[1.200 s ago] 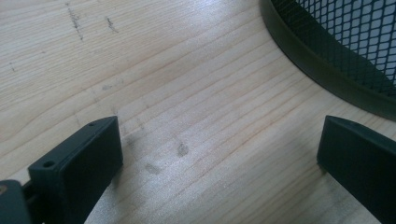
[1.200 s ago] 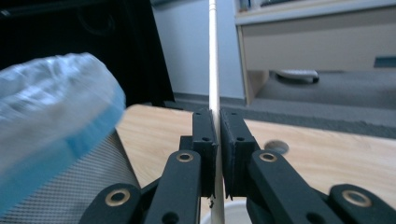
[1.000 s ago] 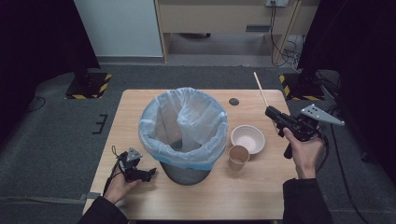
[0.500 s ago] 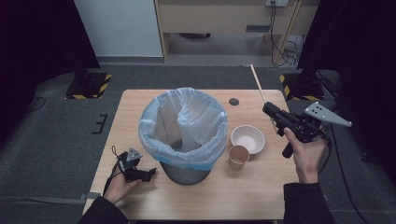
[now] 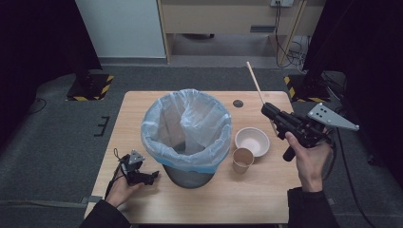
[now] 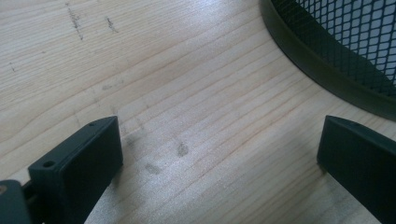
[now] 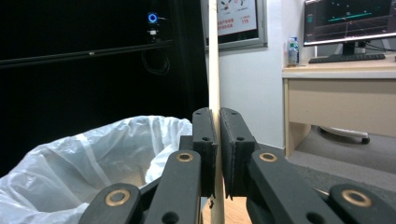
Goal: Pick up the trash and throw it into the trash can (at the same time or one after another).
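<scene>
A thin wooden stick (image 5: 254, 81) stands nearly upright, clamped in my right gripper (image 5: 267, 110), which is raised above the table's right side. In the right gripper view the stick (image 7: 214, 56) runs straight up between the closed jaws. A black mesh bin lined with a pale blue bag (image 5: 186, 124) stands mid-table; its bag (image 7: 84, 163) shows at lower left. My left gripper (image 5: 152, 177) rests on the table by the bin's base, open, with bare wood between its fingers (image 6: 77, 163) and the mesh bin (image 6: 345, 51) at upper right.
A white paper bowl (image 5: 252, 140) and a brown paper cup (image 5: 242, 159) sit just right of the bin. A small dark disc (image 5: 238, 103) lies near the wooden table's (image 5: 237, 199) far edge. Desk and monitor stand beyond in the right gripper view.
My right gripper has risen and drifted a little left with the stick, whose tip now points higher. The left gripper has stayed put.
</scene>
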